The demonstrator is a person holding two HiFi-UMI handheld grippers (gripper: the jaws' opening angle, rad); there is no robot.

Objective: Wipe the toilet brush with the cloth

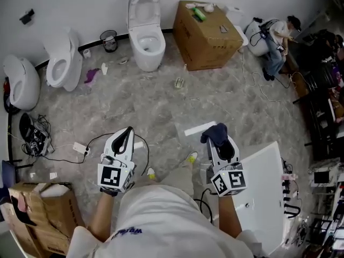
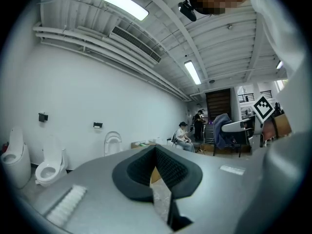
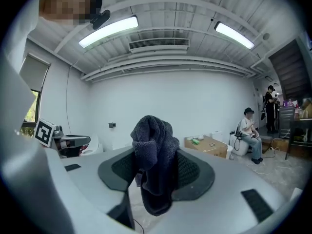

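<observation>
The right gripper (image 3: 156, 155) has its jaws pinched on a dark blue knitted cloth (image 3: 151, 130), which bunches above the pads and hangs in a fold below them. The left gripper (image 2: 156, 152) has its jaws pressed together at the tips with nothing between them; only bare floor shows through the slit lower down. Both grippers are held out level in front of a standing person, side by side and apart, above a grey marbled floor (image 1: 161, 106). At the far edge of the floor, along the wall, stand three white toilets, one straight ahead (image 1: 146, 42) and two toward the far left corner (image 1: 63, 63). Between them is a small black wastebasket (image 1: 108, 40), with a few small items near it on the floor, one of them purple (image 1: 91, 75). A cardboard box (image 1: 207, 34) sits to the right of the middle toilet. The toilet brush cannot be picked out with certainty; the small items by the toilets are too small to name, so its long axis cannot be told. If it lies there, it is well ahead of both jaws and to the left. The empty left gripper would be the nearer one to take it, and the right would then bring the cloth across.
</observation>
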